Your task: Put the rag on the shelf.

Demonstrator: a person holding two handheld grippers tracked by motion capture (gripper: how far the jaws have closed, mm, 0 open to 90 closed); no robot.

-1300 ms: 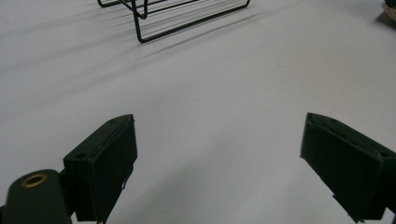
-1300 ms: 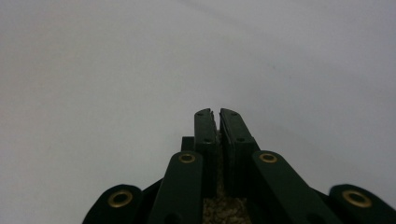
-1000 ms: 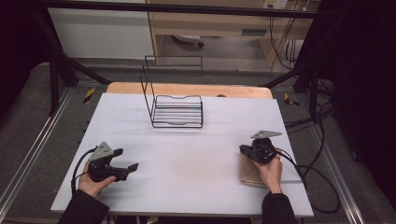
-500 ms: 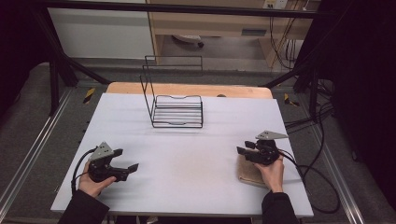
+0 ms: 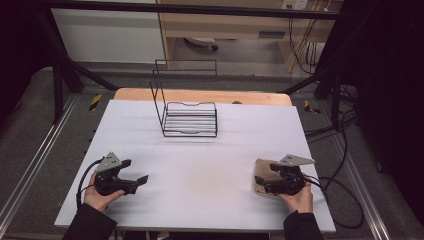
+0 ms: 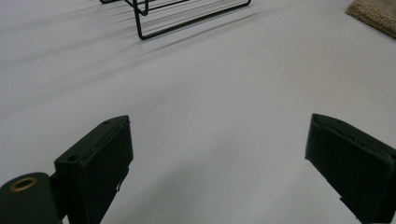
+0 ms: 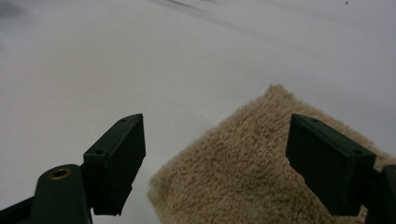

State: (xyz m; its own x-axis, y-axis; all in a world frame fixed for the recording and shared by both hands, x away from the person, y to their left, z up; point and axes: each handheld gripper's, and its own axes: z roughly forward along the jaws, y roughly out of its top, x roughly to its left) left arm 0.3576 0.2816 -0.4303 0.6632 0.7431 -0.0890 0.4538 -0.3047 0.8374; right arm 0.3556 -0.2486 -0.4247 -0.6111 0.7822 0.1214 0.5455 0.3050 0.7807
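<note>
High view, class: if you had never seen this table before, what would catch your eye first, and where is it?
First, the black wire rack standing alone at the far middle of the white table. Next, the tan fluffy towel at the near right edge, with the right gripper over it; its jaws have just been opening and stand apart above the pile. The left gripper waits open at the near left.

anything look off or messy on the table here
Nothing stands out. The tan folded towel lies flat near the table's right front edge, under the right gripper, whose jaws have just been opening, pads clear of it. The wire rack stands upright at the back. The left gripper is open over bare table.
</note>
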